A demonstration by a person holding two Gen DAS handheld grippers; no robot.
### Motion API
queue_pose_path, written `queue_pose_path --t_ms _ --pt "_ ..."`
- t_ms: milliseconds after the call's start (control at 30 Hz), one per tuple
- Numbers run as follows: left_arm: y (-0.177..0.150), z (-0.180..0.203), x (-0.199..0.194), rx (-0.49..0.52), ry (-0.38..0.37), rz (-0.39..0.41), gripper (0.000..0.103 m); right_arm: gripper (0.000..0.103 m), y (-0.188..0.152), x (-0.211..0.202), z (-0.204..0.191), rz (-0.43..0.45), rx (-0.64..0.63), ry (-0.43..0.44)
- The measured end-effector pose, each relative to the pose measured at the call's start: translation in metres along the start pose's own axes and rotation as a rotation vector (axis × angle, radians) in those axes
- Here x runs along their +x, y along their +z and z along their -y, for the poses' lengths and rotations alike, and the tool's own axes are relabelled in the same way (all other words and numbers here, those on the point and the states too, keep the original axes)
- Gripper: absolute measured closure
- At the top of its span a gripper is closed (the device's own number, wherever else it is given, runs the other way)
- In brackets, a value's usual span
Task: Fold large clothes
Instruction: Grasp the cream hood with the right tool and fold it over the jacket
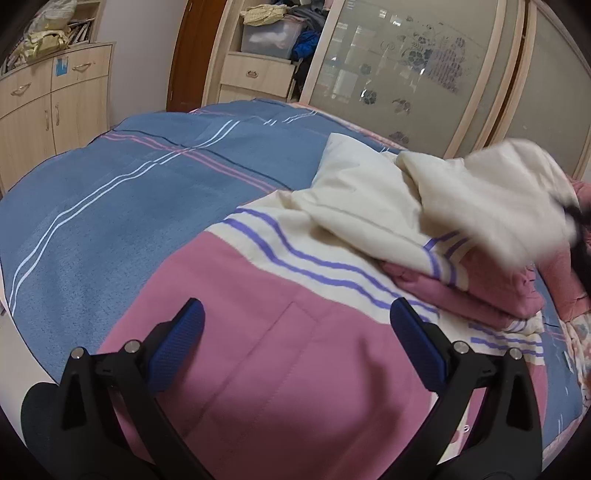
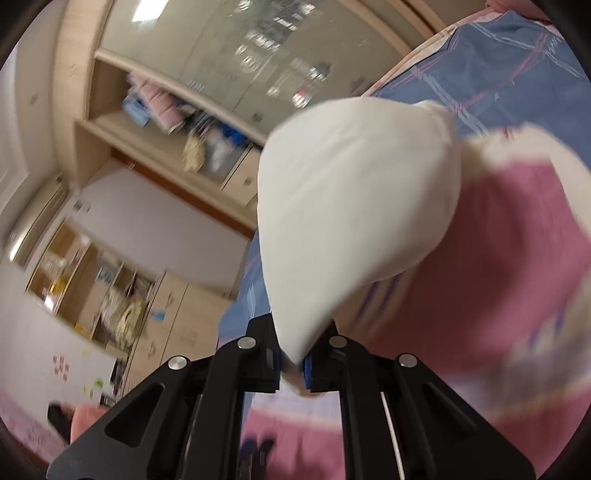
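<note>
A large pink and cream garment (image 1: 280, 362) with purple stripes lies spread on the bed. My left gripper (image 1: 297, 321) is open and empty, hovering just above its pink part. My right gripper (image 2: 293, 363) is shut on a cream part of the garment (image 2: 354, 206) and holds it lifted, tilted and motion-blurred. In the left wrist view that lifted cream fold (image 1: 491, 199) hangs blurred over the garment's right side, with the right gripper mostly hidden behind it.
The bed has a blue bedspread (image 1: 110, 206) with white and pink stripes. A wooden cabinet (image 1: 48, 107) stands at the far left. A wardrobe with frosted sliding doors (image 1: 406, 74) and open shelves of clothes (image 1: 273, 29) stands behind the bed.
</note>
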State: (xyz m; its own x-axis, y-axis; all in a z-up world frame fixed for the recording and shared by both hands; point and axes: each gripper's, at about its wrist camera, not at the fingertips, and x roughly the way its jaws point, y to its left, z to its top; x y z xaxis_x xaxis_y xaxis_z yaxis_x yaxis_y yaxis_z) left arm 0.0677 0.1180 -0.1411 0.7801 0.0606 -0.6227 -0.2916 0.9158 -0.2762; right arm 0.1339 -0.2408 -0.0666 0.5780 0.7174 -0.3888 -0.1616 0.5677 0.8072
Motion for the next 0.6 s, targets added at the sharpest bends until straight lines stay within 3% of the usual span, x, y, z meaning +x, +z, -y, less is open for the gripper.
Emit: queue_pose_path --t_ms 67,200,267,333,367,467,533,600 --pt "0.003 0.006 -0.003 0.007 -0.004 0.018 0.002 0.094 -0.038 -0.003 0.018 0.003 0.068 0.001" --pt "0.018 0.029 -0.002 0.022 -0.047 0.036 0.002 0.093 -0.075 0.007 0.071 -0.023 0.252 0.011" --pt "0.024 0.049 -0.001 0.056 -0.072 0.056 0.002 0.083 -0.086 0.000 0.081 -0.012 0.268 -0.031" --pt "0.025 0.074 0.006 0.126 -0.081 0.063 0.002 0.047 -0.086 -0.016 0.077 0.011 0.196 -0.104" --pt "0.025 0.083 0.011 0.153 -0.076 0.057 0.002 0.043 -0.084 -0.030 0.070 0.034 0.132 -0.134" --pt "0.020 0.120 0.044 0.264 -0.067 -0.005 0.002 0.043 -0.075 -0.068 0.048 0.148 -0.012 -0.251" --pt "0.010 0.137 0.069 0.323 -0.002 -0.077 0.002 0.066 -0.061 -0.085 0.030 0.213 -0.103 -0.290" --pt "0.002 0.139 0.084 0.309 0.021 -0.157 0.002 0.069 -0.041 -0.091 0.008 0.256 -0.175 -0.308"
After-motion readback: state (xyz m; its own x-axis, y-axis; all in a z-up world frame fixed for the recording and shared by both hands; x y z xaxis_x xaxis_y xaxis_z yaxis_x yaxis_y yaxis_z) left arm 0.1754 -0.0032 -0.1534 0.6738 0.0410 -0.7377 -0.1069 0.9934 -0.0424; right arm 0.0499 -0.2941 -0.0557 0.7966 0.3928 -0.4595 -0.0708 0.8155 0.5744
